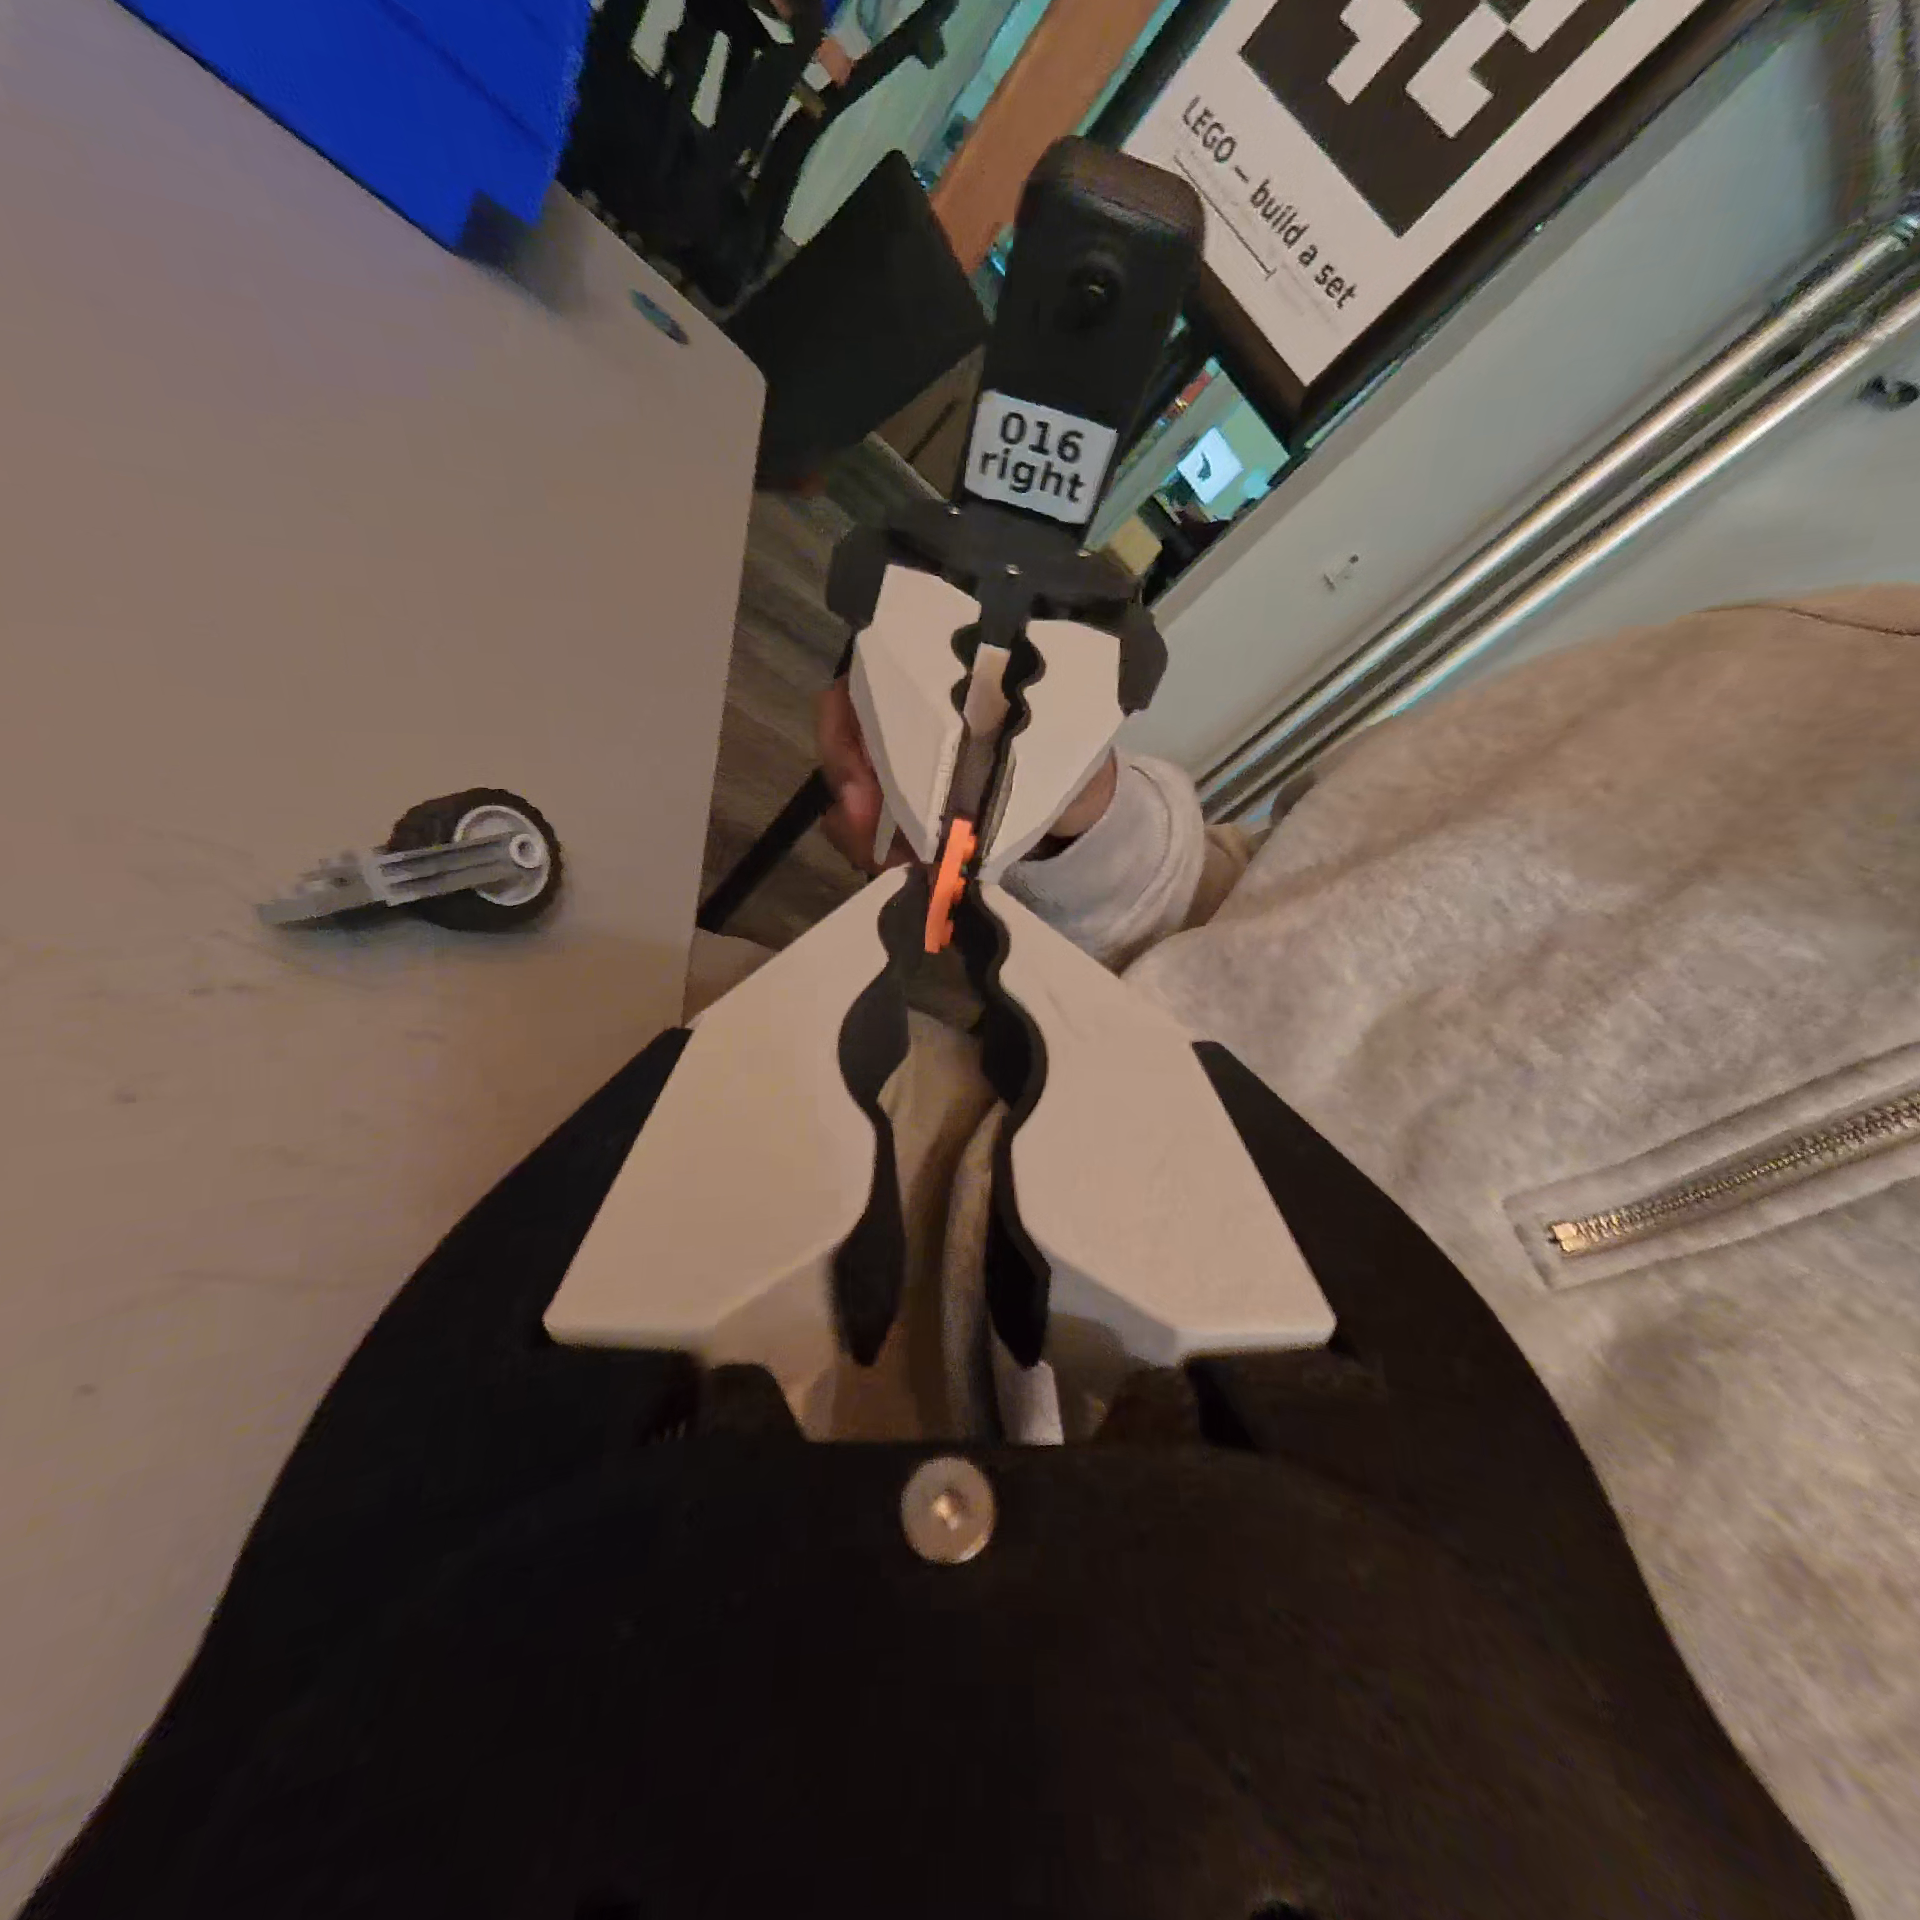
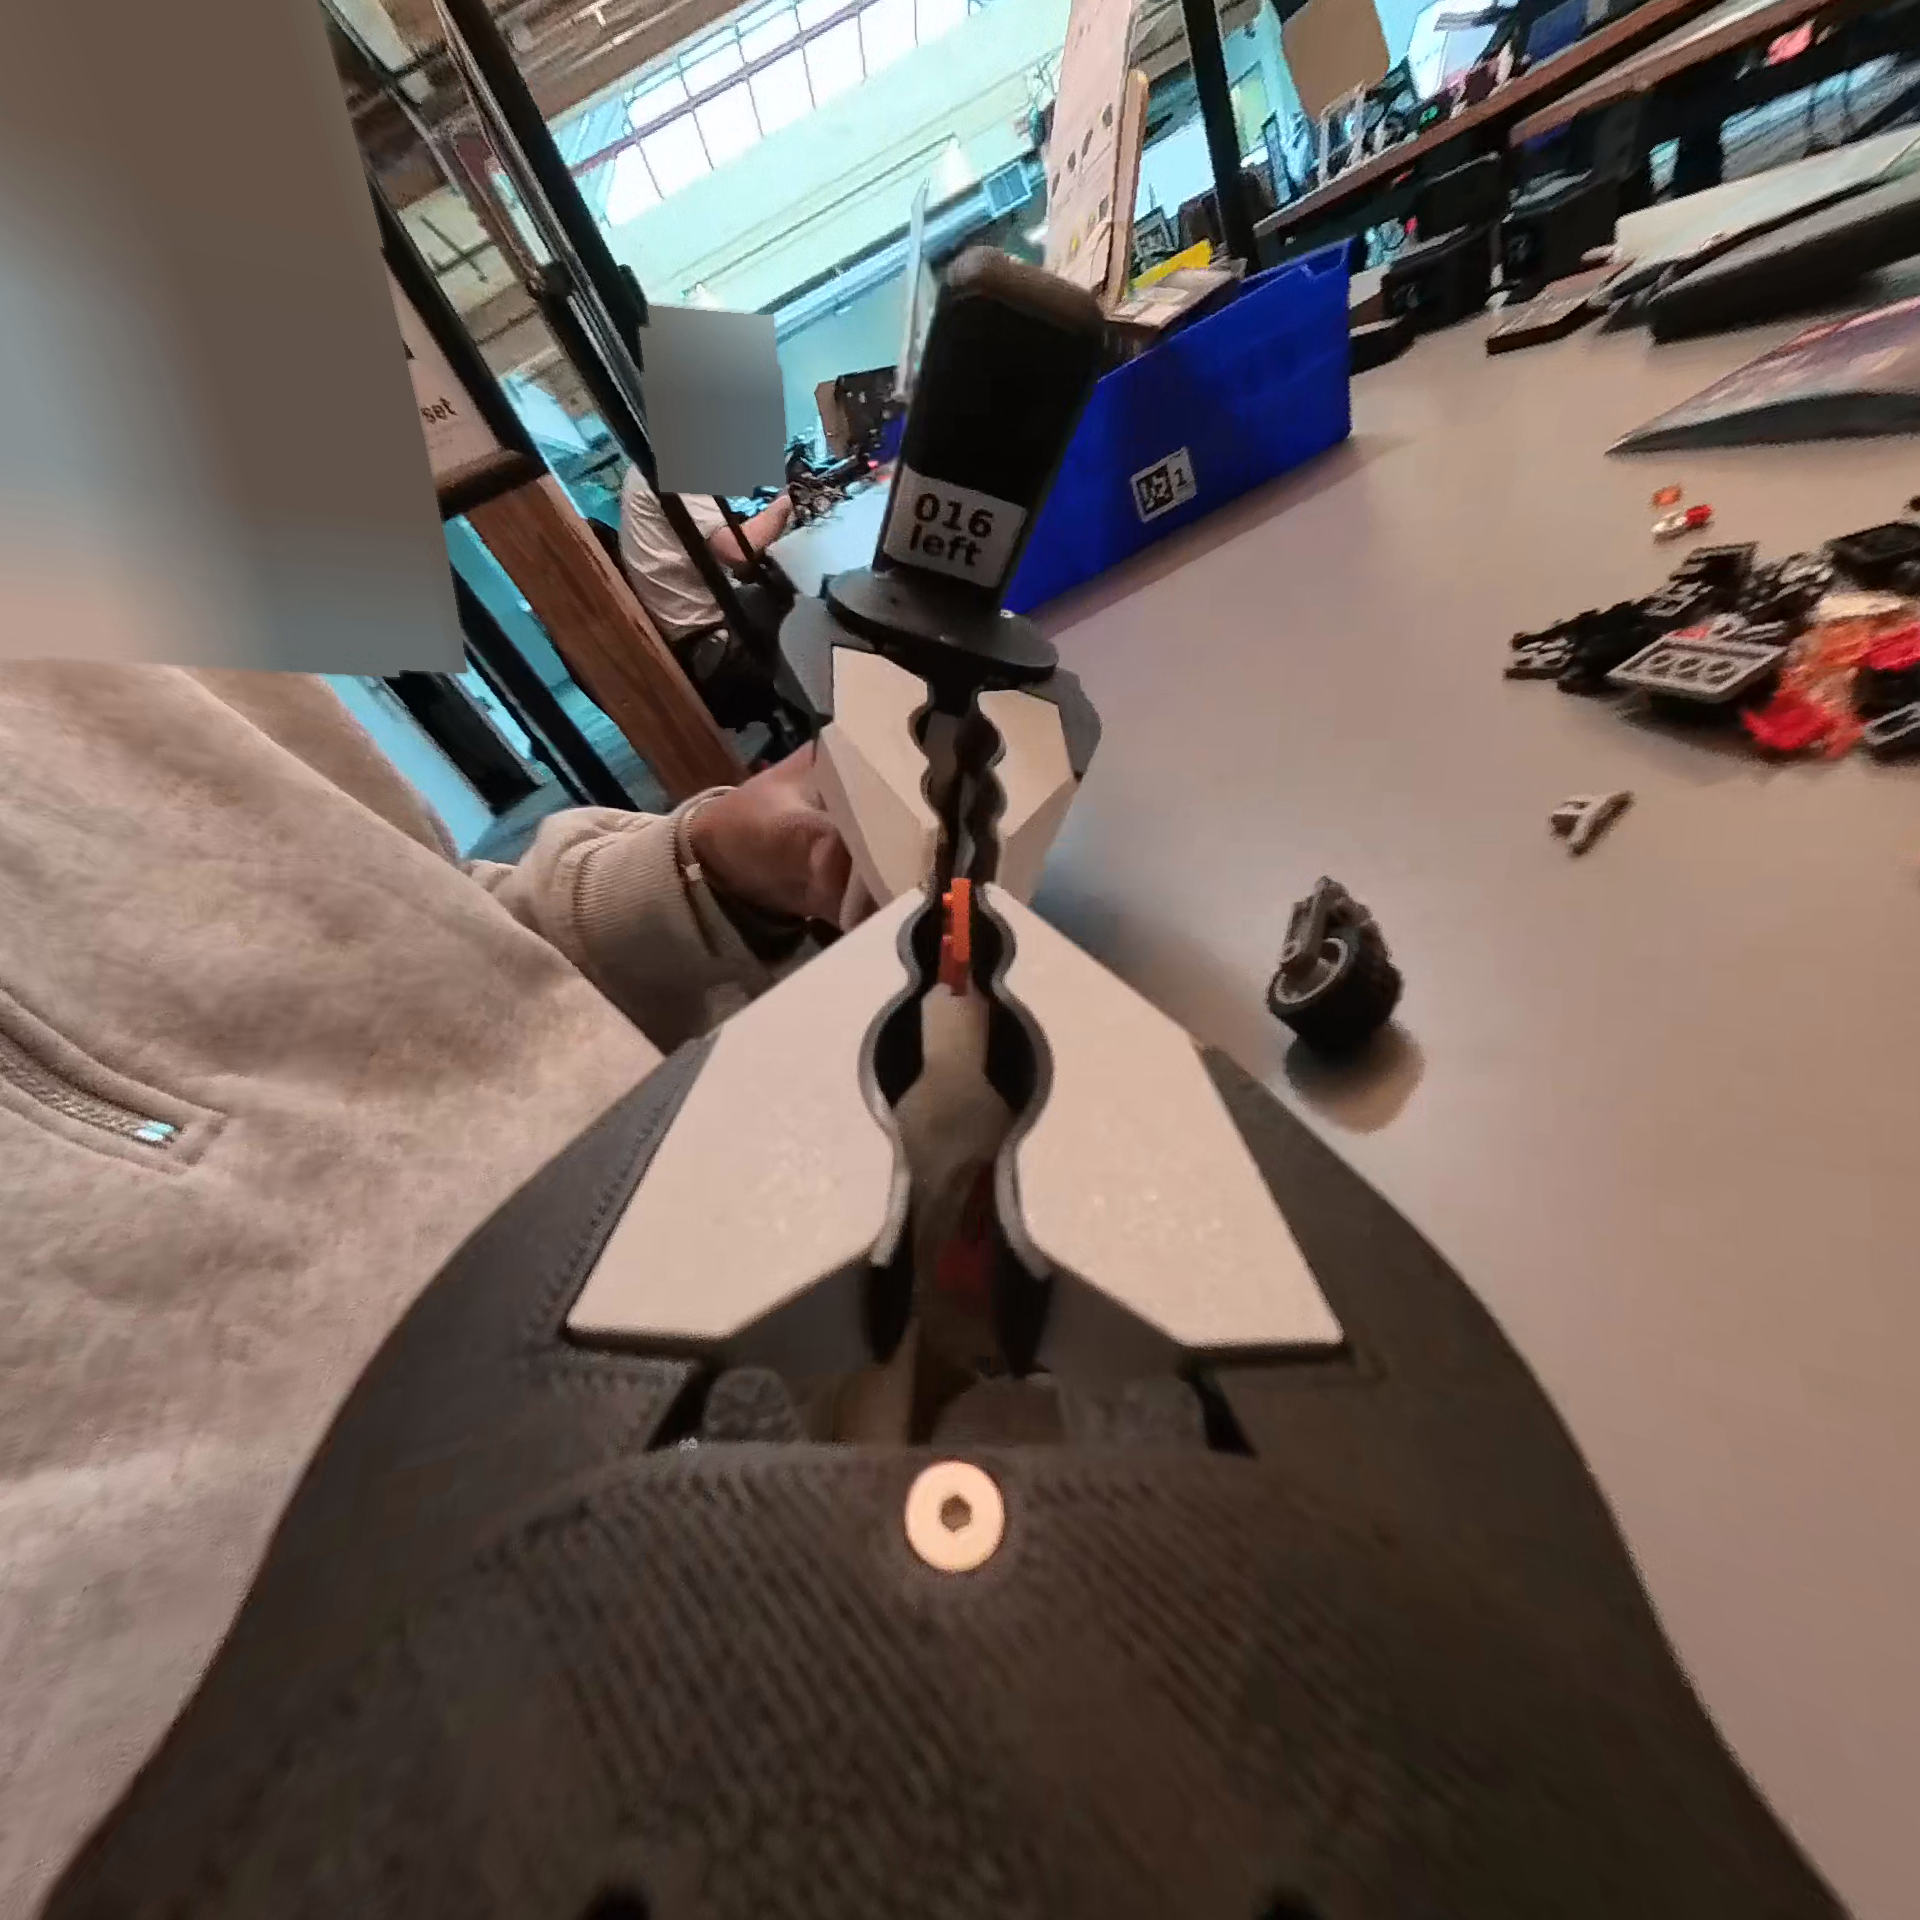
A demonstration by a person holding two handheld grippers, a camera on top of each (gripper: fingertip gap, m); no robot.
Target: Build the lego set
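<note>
Left wrist view: the left gripper (image 1: 940,914) meets the right gripper (image 1: 961,831) tip to tip off the counter (image 1: 312,623) edge, in front of a person's grey zip jacket (image 1: 1507,987). Both sets of jaws are pinched narrow on one small orange brick piece (image 1: 948,883) between them. A grey bracket with a black wheel (image 1: 457,857) lies apart on the counter.

Right wrist view: the right gripper (image 2: 954,951) clamps the orange piece (image 2: 956,930) against the left gripper (image 2: 961,862). The wheel (image 2: 1335,977) lies nearby; farther off are a heap of loose bricks (image 2: 1766,665) and a blue bin (image 2: 1195,426).
</note>
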